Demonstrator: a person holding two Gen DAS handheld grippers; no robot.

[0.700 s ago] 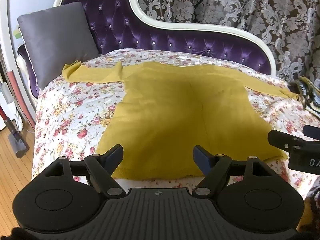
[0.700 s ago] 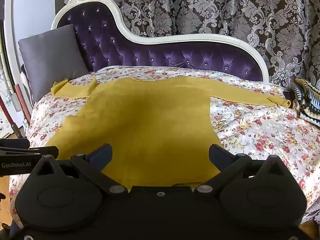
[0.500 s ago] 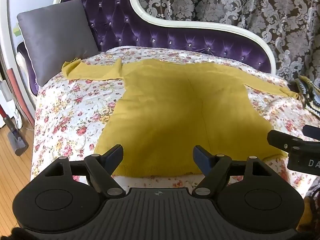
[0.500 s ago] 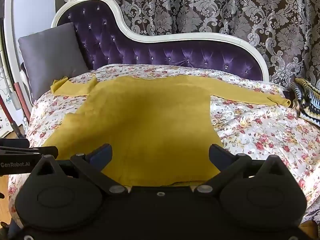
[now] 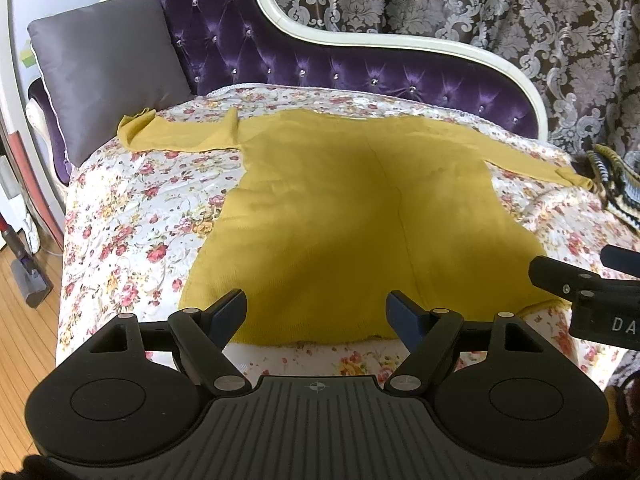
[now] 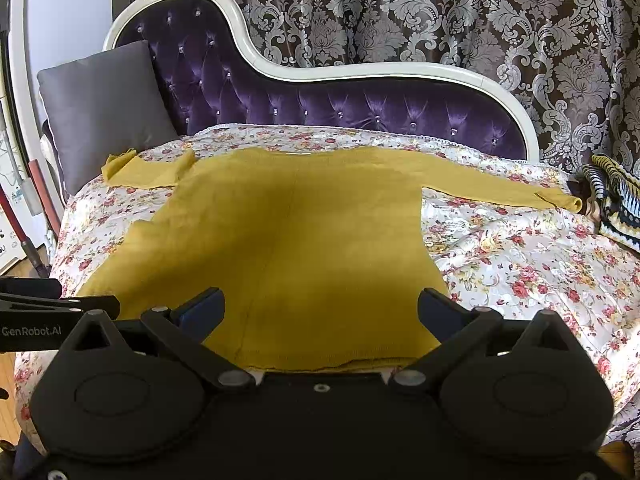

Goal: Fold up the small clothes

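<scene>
A mustard-yellow long-sleeved top (image 5: 360, 216) (image 6: 288, 248) lies spread flat on a floral bedspread (image 5: 132, 216) (image 6: 540, 264), hem toward me and both sleeves stretched out sideways. My left gripper (image 5: 318, 310) hovers open above the hem's middle, nothing between its fingers. Farther right, my right gripper (image 6: 320, 308) also stands wide open over the hem, empty. Its body shows at the right edge of the left wrist view, and the left gripper's body at the left edge of the right wrist view.
A grey cushion (image 5: 104, 68) leans at the far left against the purple tufted backrest (image 5: 340, 64). A striped knit item (image 6: 616, 200) lies at the right end. A patterned curtain (image 6: 440, 12) hangs behind. Wooden floor (image 5: 20, 320) and a vacuum head are at left.
Both grippers have drawn back and risen slightly, so the top's hem and more bedspread in front of it show. Neither gripper's jaws have visibly changed.
</scene>
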